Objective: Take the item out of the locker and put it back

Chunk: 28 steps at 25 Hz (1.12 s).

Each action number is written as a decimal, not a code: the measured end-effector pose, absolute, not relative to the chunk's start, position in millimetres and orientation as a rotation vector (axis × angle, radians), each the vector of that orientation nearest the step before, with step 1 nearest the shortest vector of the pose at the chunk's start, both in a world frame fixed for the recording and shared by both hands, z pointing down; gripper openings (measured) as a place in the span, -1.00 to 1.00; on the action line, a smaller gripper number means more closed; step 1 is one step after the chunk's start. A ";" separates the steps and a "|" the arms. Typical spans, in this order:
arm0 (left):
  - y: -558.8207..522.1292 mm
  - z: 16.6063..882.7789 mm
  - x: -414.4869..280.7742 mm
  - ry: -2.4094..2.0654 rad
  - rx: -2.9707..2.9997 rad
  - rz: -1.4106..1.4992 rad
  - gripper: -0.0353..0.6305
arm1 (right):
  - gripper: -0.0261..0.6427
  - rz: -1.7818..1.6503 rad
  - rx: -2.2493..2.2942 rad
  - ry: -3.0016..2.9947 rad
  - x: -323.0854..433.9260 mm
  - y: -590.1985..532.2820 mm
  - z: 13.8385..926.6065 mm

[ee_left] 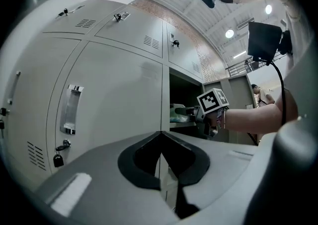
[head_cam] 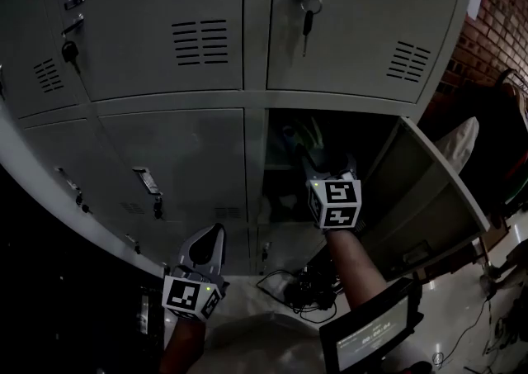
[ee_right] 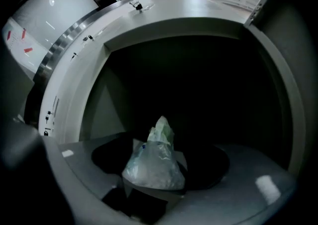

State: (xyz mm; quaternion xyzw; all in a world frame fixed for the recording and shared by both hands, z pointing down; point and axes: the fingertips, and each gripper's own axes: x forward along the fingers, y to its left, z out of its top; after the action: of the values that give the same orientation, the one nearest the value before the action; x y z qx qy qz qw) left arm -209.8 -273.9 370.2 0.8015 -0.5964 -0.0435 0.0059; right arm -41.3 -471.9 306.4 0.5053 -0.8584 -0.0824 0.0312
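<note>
We hold the right gripper (head_cam: 312, 158) at the mouth of the one open locker compartment (head_cam: 363, 129), arm outstretched. Its door (head_cam: 429, 191) is swung wide right, leaving dark room around. One plastic bag (ee_right: 154, 164) sits inside between the parted jaws, unclamped. The left gripper (ee_left: 160, 137) hangs low outside, jaws together, empty.

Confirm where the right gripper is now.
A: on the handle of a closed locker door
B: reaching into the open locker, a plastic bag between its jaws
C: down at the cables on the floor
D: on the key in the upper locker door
B: the head view shows the right gripper reaching into the open locker, and its own view shows a plastic bag between its parted jaws.
</note>
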 end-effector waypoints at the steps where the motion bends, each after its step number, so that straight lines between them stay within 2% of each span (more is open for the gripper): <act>1: -275.0 371.4 -212.3 -1.869 2.499 -0.136 -0.88 | -0.33 -0.248 1.524 -2.621 -43.3 -475.1 311.4; 3: -276.6 373.0 -216.1 -1.874 2.487 -0.136 -0.88 | -0.82 -0.252 1.475 -2.589 -46.5 -477.4 318.9; 4: -277.3 373.8 -217.9 -1.876 2.484 -0.135 -0.88 | -0.85 -0.268 1.469 -2.582 -47.1 -476.5 319.2; 15: -272.0 370.5 -213.1 -1.832 2.513 -0.163 -0.88 | -0.89 -0.416 1.491 -2.675 -40.2 -396.6 292.0; 28: -231.4 376.3 -193.7 -1.701 2.579 -0.162 -0.88 | -0.89 -0.448 1.548 -2.632 -9.5 -298.9 304.4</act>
State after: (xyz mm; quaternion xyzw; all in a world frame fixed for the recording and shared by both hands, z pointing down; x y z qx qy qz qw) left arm -193.7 -231.4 376.3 0.8333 -0.5498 -0.0524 0.0239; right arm -9.5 -298.9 304.4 0.5013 -0.8525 -0.1452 0.0278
